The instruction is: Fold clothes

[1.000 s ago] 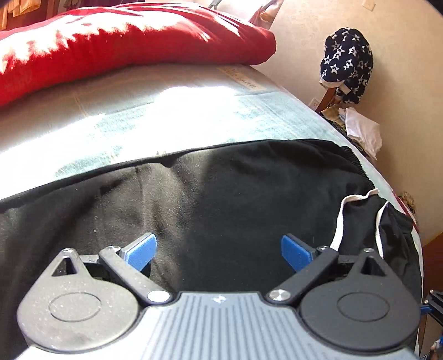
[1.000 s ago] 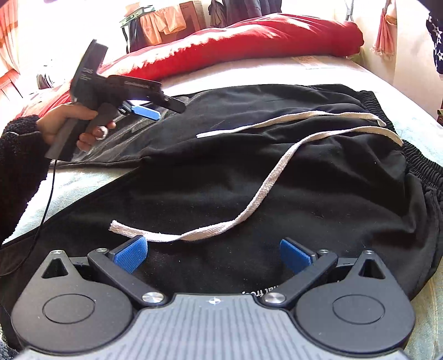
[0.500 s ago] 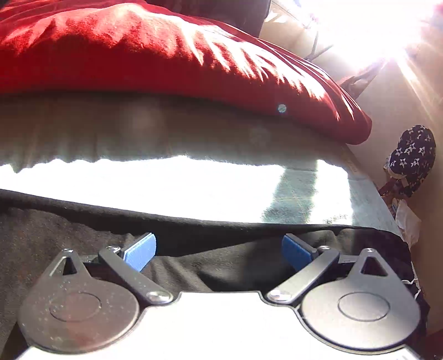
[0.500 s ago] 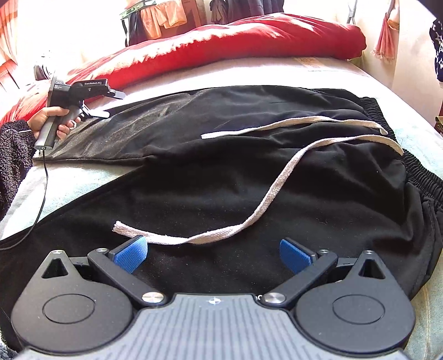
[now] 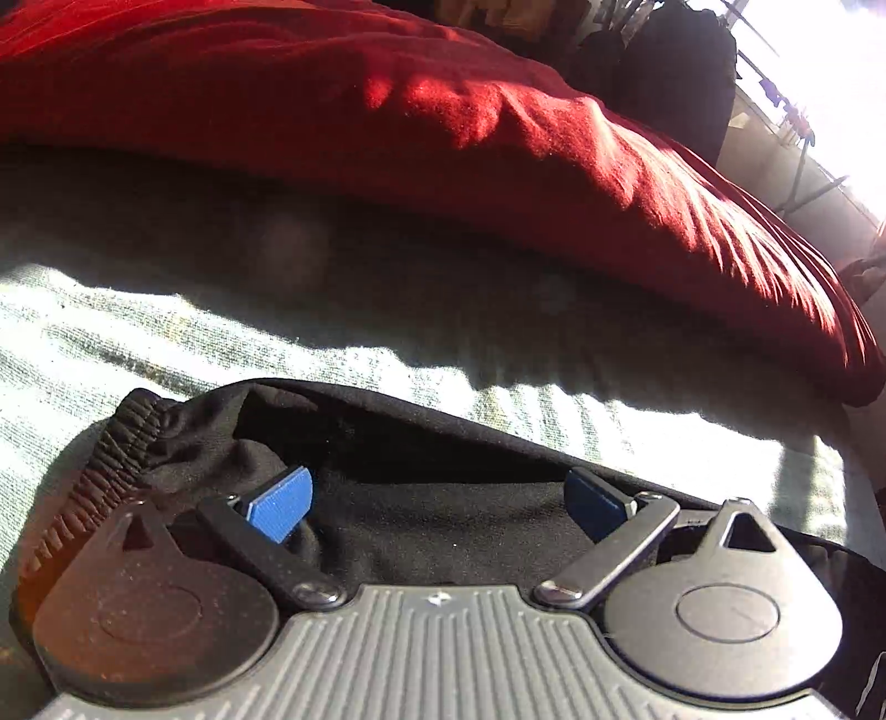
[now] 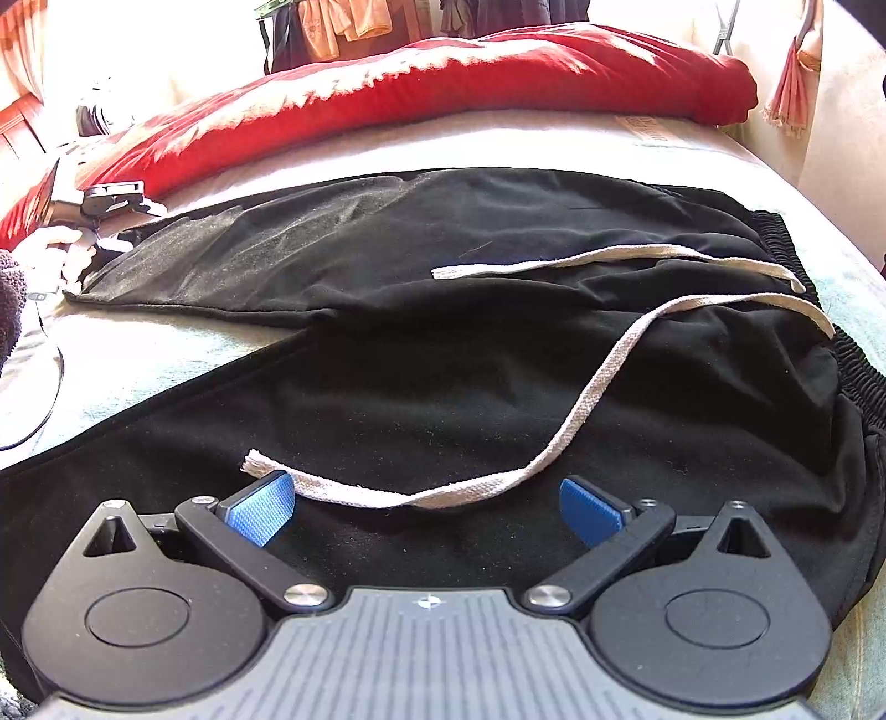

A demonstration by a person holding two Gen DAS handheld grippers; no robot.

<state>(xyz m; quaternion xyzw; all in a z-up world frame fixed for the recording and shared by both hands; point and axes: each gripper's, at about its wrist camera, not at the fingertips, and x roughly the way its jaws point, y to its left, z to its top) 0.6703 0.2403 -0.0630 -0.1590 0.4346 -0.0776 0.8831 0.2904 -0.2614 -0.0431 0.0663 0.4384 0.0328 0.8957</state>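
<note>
Black trousers [image 6: 498, 354] lie spread on the bed, elastic waistband [image 6: 855, 365] at the right and legs running left. A white drawstring [image 6: 598, 387] snakes across the front. My right gripper [image 6: 426, 509] is open low over the near leg, and the drawstring's loose end lies just past its left pad. In the right wrist view, a hand [image 6: 55, 249] holds my left gripper [image 6: 113, 199] at the far leg's end. In its own view, my left gripper [image 5: 437, 507] is open over that leg's black fabric, with the ribbed cuff [image 5: 105, 471] at its left.
A thick red blanket [image 6: 443, 88] [image 5: 498, 138] is bunched along the bed's far side. The pale sheet [image 5: 138, 343] shows around the trousers. A black cable [image 6: 44, 410] loops on the sheet at the left. Clothes hang behind the bed [image 6: 343, 27].
My left gripper has travelled left along the far leg from near the waistband to the cuff and dropped low. The right gripper has barely shifted. Both stayed open.
</note>
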